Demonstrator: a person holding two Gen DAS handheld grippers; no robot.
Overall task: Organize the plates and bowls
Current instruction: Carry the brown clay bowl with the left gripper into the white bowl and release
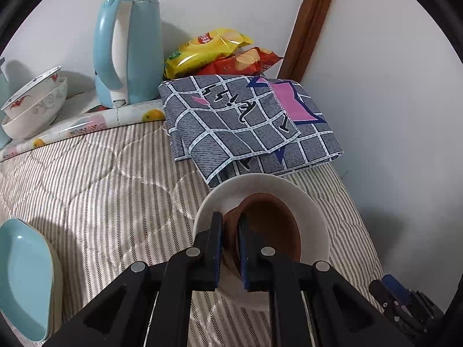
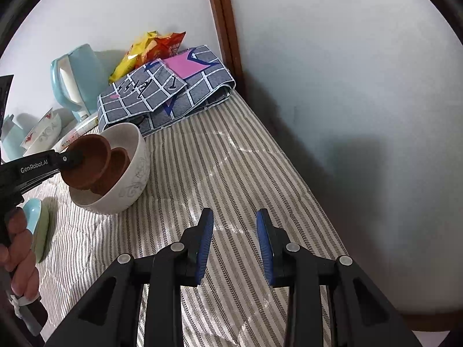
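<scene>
- My left gripper (image 1: 230,225) has its jaws pinching the rim of a brown bowl (image 2: 86,159), 1 blue-padded finger on each side of the thin wall.
- From my right wrist view, that brown bowl hangs tilted above a white bowl (image 2: 133,179), its lower edge dipping inside the white rim.
- A 2nd brown bowl (image 2: 115,170) already lies nested in the white one, just beside the held bowl.
- My right gripper (image 2: 235,245) hovers over the striped cover with its jaws spread wide and nothing between them; it sits well apart from the white bowl, which lies ahead to its left.
- The brown bowls look matte and earthy, like terracotta; the white bowl is smooth and glossy with a faint grey scroll pattern on its outer wall.
- The surface (image 1: 101,173) wears a quilted cover of fine beige and white herringbone stripes.
- A pale blue dish (image 1: 26,283), glossy and shallow, sits at the near left edge.
- At the far left, 2 white patterned bowls (image 1: 34,101) are stacked, the upper one tilted.
- Behind stand a light blue kettle (image 1: 127,52), a folded grey checked cloth (image 1: 249,124), and 2 crinkly snack bags (image 1: 220,55), yellow and red.
</scene>
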